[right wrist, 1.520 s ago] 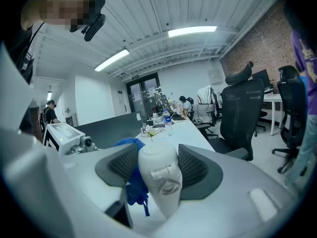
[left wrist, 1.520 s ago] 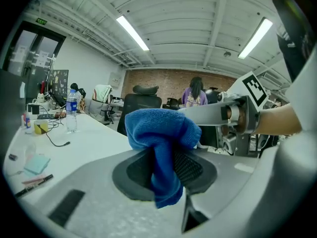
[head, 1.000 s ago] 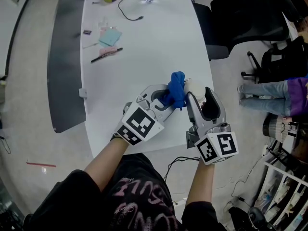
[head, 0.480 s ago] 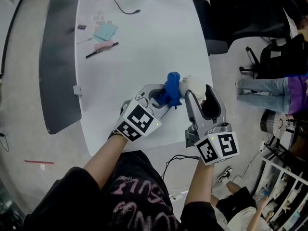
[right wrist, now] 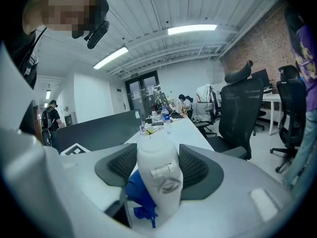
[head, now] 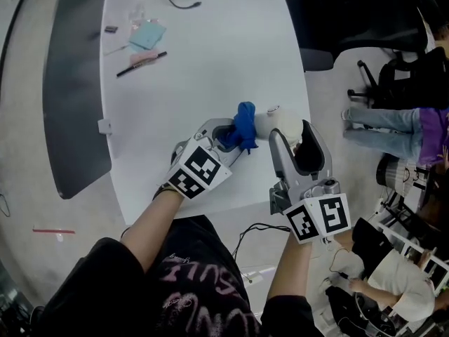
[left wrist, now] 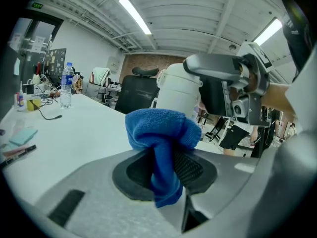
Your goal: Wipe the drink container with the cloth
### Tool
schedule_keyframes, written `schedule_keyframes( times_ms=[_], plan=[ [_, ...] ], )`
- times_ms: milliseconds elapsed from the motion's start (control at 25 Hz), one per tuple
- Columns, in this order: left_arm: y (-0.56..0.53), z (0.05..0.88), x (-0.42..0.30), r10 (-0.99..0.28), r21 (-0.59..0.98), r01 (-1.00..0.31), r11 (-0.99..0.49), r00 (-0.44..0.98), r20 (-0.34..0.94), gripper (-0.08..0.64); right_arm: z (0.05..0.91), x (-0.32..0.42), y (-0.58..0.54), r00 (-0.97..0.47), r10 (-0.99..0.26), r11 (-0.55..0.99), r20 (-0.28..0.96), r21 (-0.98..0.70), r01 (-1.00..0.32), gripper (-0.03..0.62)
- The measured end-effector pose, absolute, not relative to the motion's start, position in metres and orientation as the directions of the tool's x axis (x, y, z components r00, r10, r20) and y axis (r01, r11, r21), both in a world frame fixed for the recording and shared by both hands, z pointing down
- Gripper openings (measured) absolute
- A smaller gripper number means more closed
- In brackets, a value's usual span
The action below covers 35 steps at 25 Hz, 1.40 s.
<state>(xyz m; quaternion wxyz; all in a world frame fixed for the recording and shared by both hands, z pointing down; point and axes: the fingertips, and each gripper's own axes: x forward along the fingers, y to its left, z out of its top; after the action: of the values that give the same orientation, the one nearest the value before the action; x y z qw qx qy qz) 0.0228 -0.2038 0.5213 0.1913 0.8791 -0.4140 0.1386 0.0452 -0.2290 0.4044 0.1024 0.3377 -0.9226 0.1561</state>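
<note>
1. Shirt [head: 200, 286], head view: pink script lettering across the black fabric. It is creased and cut off by the folds; no whole word can be read.
2. Left gripper [head: 235, 133]: its marker cube [head: 198, 174] bears black-and-white square patterns only, no letters or digits.
3. Right gripper [head: 290, 128]: its marker cube [head: 320, 216] is the same, square patterns only.
4. Green sign [left wrist: 37, 5], high on the ceiling in the left gripper view: characters too small to read.
5. Water bottle [left wrist: 66, 86], near the table's [head: 210, 62] far end: its label is blurred, brand not legible.
6. Drink container [right wrist: 157, 177] and cloth [left wrist: 161, 133]: plain white and plain blue, no print legible.
</note>
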Motion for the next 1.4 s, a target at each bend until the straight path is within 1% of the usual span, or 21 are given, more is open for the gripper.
schedule_keyframes(
  times_ms=[160, 760, 1120, 1400],
  plan=[
    [-0.201, 0.539, 0.025, -0.656, 0.267, -0.780, -0.566, 0.622, 0.428, 0.103, 0.404, 0.046, -0.231, -0.750, -0.591, 0.723, 0.297, -0.219, -0.656, 0.276],
    [-0.200, 0.554, 0.022, -0.642, 0.286, -0.786, -0.548, 0.614, 0.459, 0.103, 0.406, 0.046, -0.230, -0.751, -0.589, 0.725, 0.299, -0.214, -0.654, 0.278],
    [-0.196, 0.513, 0.008, -0.698, 0.248, -0.805, -0.540, 0.592, 0.402, 0.101, 0.406, 0.047, -0.230, -0.757, -0.587, 0.731, 0.287, -0.215, -0.648, 0.278],
    [-0.196, 0.464, 0.014, -0.728, 0.186, -0.800, -0.571, 0.598, 0.336, 0.101, 0.402, 0.050, -0.228, -0.762, -0.584, 0.734, 0.280, -0.217, -0.643, 0.279]
  ],
)
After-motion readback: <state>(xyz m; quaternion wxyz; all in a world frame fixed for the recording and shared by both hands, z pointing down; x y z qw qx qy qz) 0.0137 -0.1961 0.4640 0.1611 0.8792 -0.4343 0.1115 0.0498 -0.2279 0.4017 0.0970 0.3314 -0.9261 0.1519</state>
